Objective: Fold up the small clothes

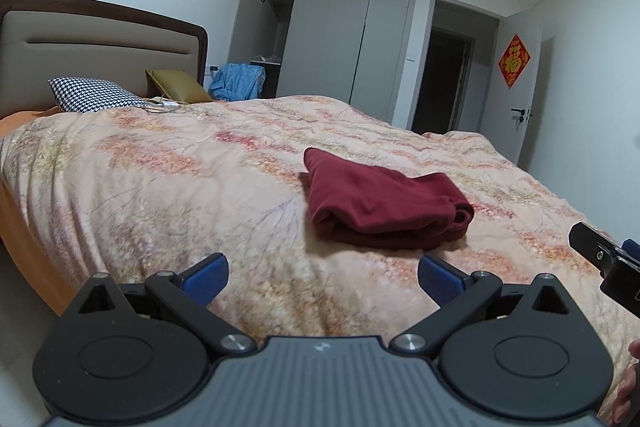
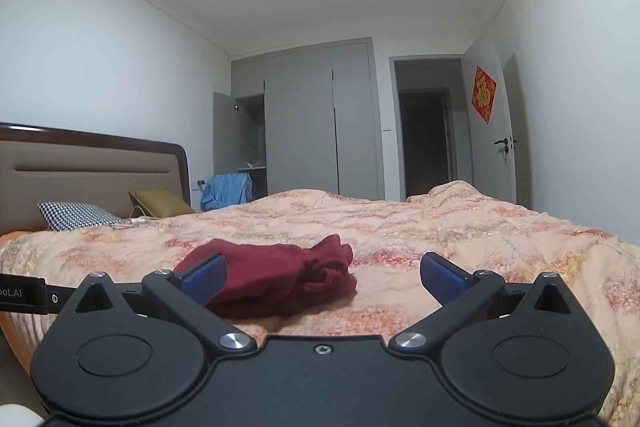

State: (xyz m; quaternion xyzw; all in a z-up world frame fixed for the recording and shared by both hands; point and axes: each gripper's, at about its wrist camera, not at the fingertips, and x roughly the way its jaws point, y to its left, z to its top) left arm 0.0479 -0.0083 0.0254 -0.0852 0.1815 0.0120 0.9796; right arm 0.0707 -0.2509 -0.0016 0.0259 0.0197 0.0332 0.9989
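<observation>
Lying folded into a compact bundle, the dark red garment [image 1: 380, 205] sits on the floral bedspread [image 1: 180, 179], right of centre in the left wrist view and just left of centre in the right wrist view [image 2: 276, 275]. The left tool [image 1: 323, 279] hangs at the bottom of its frame with its blue-padded fingers [image 1: 206, 277] spread wide apart and nothing between them, short of the garment and not touching it. The right tool [image 2: 323, 277] is likewise spread apart and empty; its left pad overlaps the garment's near edge in the picture, though contact cannot be told. Part of the right tool's black body also shows at the right edge of the left wrist view. Toward the upper left of both frames stand a padded headboard [image 1: 100, 55], a houndstooth pillow [image 1: 94, 95] and an olive cushion [image 1: 176, 85]. Grey wardrobes [image 1: 340, 35] and an open doorway [image 1: 448, 79] fill the far wall.
</observation>
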